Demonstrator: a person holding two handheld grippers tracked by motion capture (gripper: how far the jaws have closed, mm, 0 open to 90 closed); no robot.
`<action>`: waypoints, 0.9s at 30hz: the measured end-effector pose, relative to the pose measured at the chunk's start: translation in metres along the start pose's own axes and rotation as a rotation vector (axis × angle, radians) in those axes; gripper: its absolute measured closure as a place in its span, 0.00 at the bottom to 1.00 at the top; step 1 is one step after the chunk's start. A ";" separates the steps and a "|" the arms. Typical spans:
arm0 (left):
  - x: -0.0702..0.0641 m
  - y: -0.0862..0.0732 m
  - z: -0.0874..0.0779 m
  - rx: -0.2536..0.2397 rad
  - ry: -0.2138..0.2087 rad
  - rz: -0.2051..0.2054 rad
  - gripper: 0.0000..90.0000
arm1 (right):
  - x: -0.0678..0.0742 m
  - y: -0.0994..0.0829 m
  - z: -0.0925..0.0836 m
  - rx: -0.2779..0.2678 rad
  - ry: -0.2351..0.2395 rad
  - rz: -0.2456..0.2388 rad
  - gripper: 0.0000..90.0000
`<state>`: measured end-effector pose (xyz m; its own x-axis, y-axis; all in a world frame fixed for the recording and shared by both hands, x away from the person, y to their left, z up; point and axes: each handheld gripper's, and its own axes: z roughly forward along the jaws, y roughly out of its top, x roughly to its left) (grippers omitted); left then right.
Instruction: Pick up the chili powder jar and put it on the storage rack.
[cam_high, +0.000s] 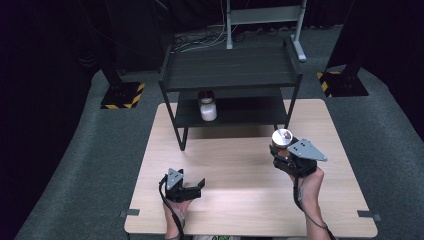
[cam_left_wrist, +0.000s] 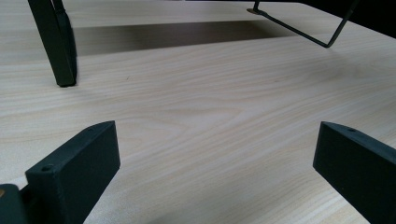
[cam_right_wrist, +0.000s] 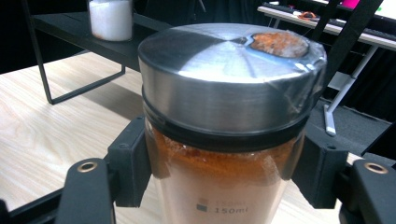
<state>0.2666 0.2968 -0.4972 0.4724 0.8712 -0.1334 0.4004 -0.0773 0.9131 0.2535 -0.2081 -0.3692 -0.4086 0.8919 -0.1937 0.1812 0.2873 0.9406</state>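
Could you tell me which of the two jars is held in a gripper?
The jar of orange powder, clamped by the right gripper; the white-filled jar stands on the rack's lower shelf.

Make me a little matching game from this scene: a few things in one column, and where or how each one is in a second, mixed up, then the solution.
Things:
1. jar of orange powder
2. jar of white powder
3. left gripper
4. black rack

Places or states:
A. stands at the far side of the wooden table
B. jaws apart, nothing between them
C. clamped between the jaws of the right gripper
D. sits on the lower shelf

Pairs: 1-C, 2-D, 3-B, 4-A
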 end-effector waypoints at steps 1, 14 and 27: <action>0.000 0.000 0.000 0.001 0.000 0.001 0.01 | 0.000 0.000 0.000 0.000 0.000 0.001 0.34; 0.000 0.001 0.000 0.006 0.001 0.004 0.01 | -0.002 0.003 0.006 0.000 0.004 -0.001 0.34; 0.000 0.001 0.001 0.007 -0.001 0.002 0.01 | -0.002 0.009 0.012 0.000 0.009 -0.011 0.34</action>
<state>0.2676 0.2965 -0.4964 0.4744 0.8704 -0.1319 0.4050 -0.0828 0.9106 0.2662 -0.2028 -0.3640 -0.4185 0.8856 -0.2013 0.1766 0.2968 0.9385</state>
